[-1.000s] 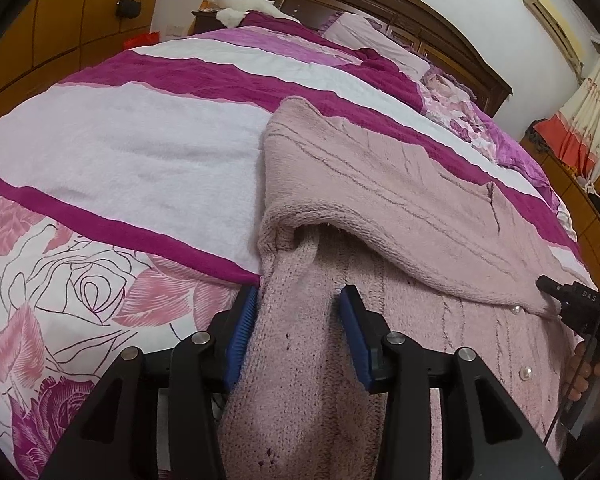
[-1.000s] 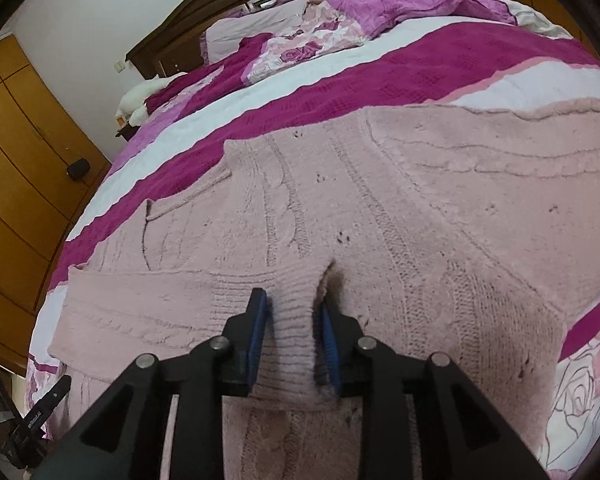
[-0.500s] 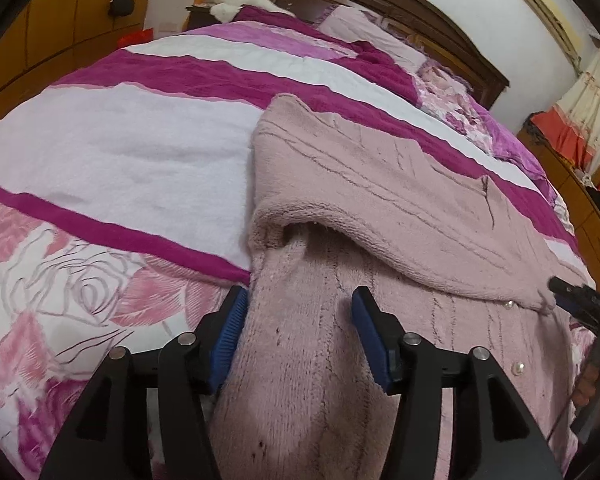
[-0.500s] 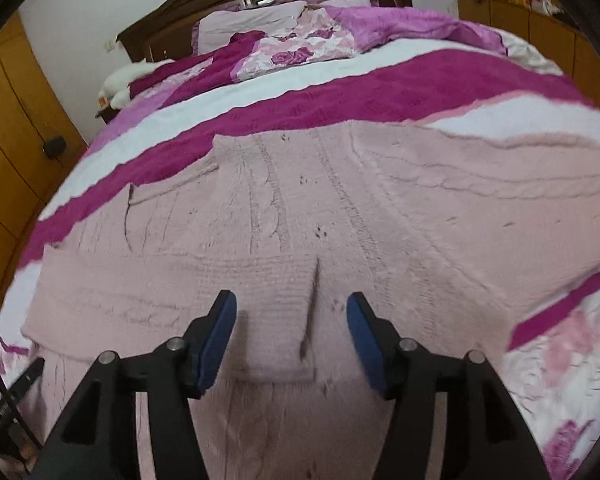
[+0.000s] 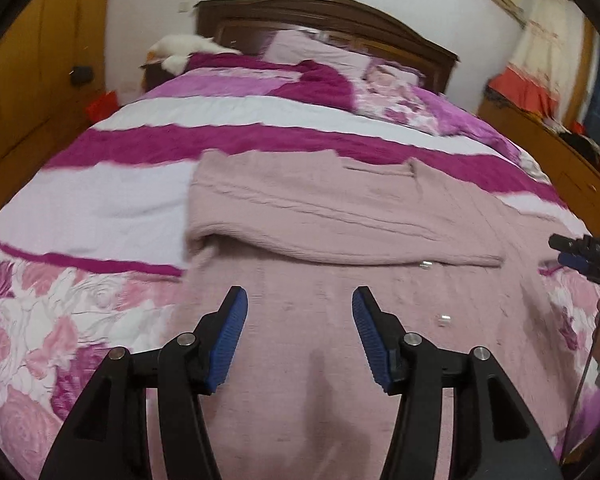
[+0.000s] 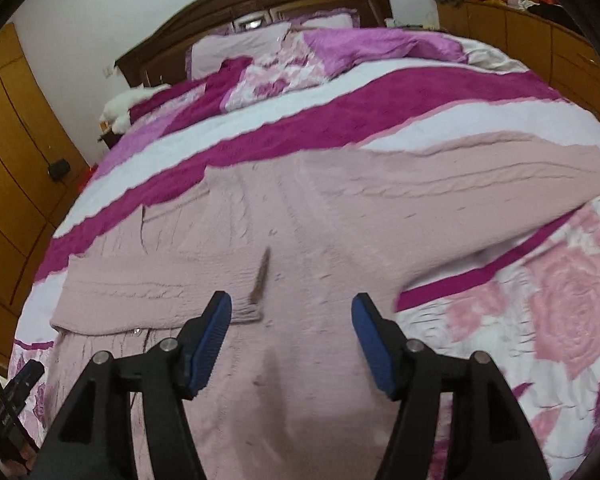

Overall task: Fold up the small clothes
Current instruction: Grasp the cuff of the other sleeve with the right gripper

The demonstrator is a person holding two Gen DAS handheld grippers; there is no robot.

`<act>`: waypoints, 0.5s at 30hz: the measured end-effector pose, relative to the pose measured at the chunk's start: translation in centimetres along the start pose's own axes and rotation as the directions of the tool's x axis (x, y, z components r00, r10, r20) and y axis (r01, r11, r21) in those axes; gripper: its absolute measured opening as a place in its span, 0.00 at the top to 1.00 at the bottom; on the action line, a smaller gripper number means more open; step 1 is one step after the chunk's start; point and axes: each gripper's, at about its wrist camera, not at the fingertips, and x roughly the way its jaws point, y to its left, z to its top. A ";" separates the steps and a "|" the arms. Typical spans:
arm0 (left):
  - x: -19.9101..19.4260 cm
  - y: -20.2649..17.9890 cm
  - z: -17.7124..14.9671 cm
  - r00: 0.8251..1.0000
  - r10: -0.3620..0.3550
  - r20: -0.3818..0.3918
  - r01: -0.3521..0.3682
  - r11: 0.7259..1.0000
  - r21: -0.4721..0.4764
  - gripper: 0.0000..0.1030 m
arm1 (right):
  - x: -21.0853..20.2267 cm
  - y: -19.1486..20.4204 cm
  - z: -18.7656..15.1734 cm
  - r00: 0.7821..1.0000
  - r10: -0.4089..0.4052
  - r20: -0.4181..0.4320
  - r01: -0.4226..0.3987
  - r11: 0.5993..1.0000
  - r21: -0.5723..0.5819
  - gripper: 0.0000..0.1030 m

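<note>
A pale pink knitted cardigan (image 5: 340, 208) lies flat on the bed; it also shows in the right wrist view (image 6: 340, 216). One sleeve (image 5: 320, 236) is folded across the body, its cuff (image 6: 252, 312) near the middle. The other sleeve (image 6: 480, 184) lies stretched out to the right. My left gripper (image 5: 299, 300) is open and empty above the cardigan's lower part. My right gripper (image 6: 292, 308) is open and empty, just right of the folded cuff; it also shows at the right edge of the left wrist view (image 5: 576, 256).
The bed has a magenta, white and floral cover (image 5: 100, 200). Pillows (image 6: 252, 44) and a dark wooden headboard (image 5: 320, 12) are at the far end. Wooden wardrobes (image 6: 8, 160) stand to the left and a low cabinet (image 6: 540, 40) to the right.
The right gripper let go of the sleeve cuff and opened wide. Both grippers pulled back and up from the cardigan, and the left opened wider.
</note>
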 end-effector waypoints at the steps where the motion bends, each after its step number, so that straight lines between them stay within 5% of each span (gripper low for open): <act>1: 0.1 -0.9 0.0 1.000 -0.008 0.002 0.008 1.000 0.011 0.69 | -0.3 -0.8 0.1 1.000 -0.008 0.001 0.008 1.000 0.004 0.36; 12: 4.4 -15.1 2.1 0.989 -0.145 -0.032 0.149 0.964 0.221 0.69 | -5.0 -12.5 -0.2 0.988 -0.124 0.090 0.107 0.980 0.168 0.36; 15: 6.3 -18.6 2.8 0.977 -0.209 -0.041 0.213 0.954 0.212 0.69 | -7.1 -17.3 0.4 0.978 -0.161 0.130 0.120 0.955 0.273 0.36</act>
